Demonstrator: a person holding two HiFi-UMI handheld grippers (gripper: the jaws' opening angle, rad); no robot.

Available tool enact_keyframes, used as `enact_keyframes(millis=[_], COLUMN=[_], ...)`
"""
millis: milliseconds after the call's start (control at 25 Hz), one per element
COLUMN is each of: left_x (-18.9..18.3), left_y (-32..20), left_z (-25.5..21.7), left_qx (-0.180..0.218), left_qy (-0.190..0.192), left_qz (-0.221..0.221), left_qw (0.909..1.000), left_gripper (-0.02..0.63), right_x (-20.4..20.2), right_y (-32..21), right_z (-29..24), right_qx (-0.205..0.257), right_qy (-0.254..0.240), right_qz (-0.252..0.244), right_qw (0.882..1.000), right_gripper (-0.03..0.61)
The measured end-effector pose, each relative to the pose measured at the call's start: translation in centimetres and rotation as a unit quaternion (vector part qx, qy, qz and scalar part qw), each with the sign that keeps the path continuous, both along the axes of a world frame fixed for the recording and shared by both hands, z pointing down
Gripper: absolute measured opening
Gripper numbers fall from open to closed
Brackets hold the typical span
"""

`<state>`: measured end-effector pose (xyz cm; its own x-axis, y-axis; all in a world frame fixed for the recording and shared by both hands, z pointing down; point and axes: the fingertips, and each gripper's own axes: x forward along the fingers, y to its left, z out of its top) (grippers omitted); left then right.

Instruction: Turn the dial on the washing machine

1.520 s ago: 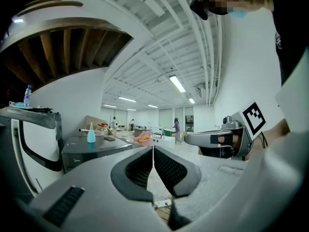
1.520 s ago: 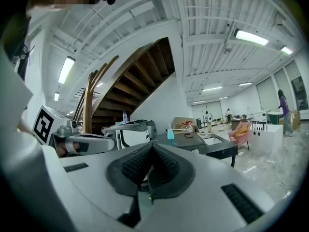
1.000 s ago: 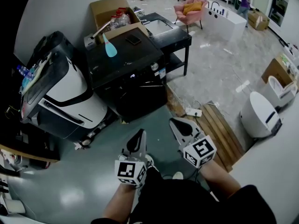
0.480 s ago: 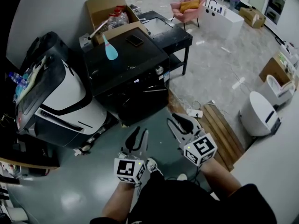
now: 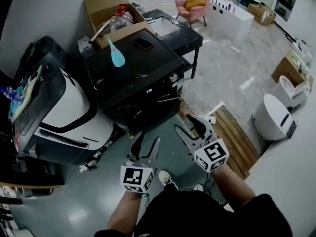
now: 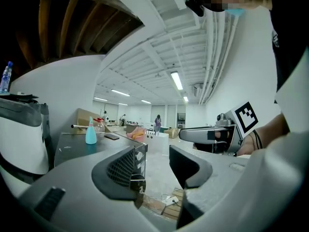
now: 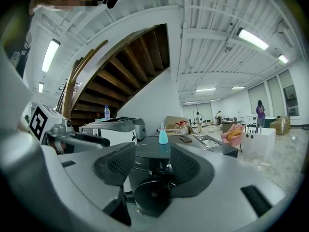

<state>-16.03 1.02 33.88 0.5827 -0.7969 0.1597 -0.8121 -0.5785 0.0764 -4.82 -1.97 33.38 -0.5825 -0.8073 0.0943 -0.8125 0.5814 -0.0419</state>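
Note:
The black washing machine (image 5: 133, 78) stands ahead of me, its silver dial (image 5: 173, 77) at the right end of the front panel. A teal bottle (image 5: 117, 56) and a phone (image 5: 143, 43) lie on its top. My left gripper (image 5: 146, 144) and right gripper (image 5: 192, 128) hover side by side over the floor, well short of the machine. Both have just been opening, and their jaws stand open with nothing between them. The left gripper view shows the dial (image 6: 139, 155) past the left gripper (image 6: 157, 161). Through the right gripper (image 7: 153, 166) I see the round door (image 7: 154, 197).
A white and black appliance (image 5: 64, 112) stands left of the machine, a cardboard box (image 5: 111, 11) behind it, a black table (image 5: 173, 31) at the back right. A wooden pallet (image 5: 237, 137), a power strip (image 5: 207, 118) and a white round appliance (image 5: 271, 117) lie to the right.
Both grippers moved forward toward the washing machine. Their jaws went from shut to open.

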Motion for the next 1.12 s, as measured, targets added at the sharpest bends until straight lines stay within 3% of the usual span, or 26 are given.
enact_keyframes(millis=[480, 600, 840, 1120], left_x=[-4.7, -5.3, -5.3, -3.5], left_y=[-5.0, -6.0, -7.3, -9.5], left_z=[1.3, 1.4, 1.9, 3.1], left_qx=[-0.003, -0.006, -0.012, -0.021], left_qy=[-0.002, 0.0, -0.001, -0.003], left_qz=[0.026, 0.024, 0.025, 0.009], left_qw=[0.9997, 0.9997, 0.9996, 0.9997], left_gripper=[0.233, 0.235, 0.235, 0.236], right_x=[-4.1, -4.4, -4.1, -2.4], right_y=[-5.6, -7.0, -8.9, -12.3], right_z=[1.3, 1.5, 2.1, 3.9], right_qx=[-0.011, 0.005, -0.026, -0.03], right_qy=[0.023, 0.033, 0.046, 0.064], right_qz=[0.035, 0.032, 0.045, 0.037], right_qw=[0.999, 0.999, 0.998, 0.997], right_gripper=[0.261, 0.261, 0.261, 0.264])
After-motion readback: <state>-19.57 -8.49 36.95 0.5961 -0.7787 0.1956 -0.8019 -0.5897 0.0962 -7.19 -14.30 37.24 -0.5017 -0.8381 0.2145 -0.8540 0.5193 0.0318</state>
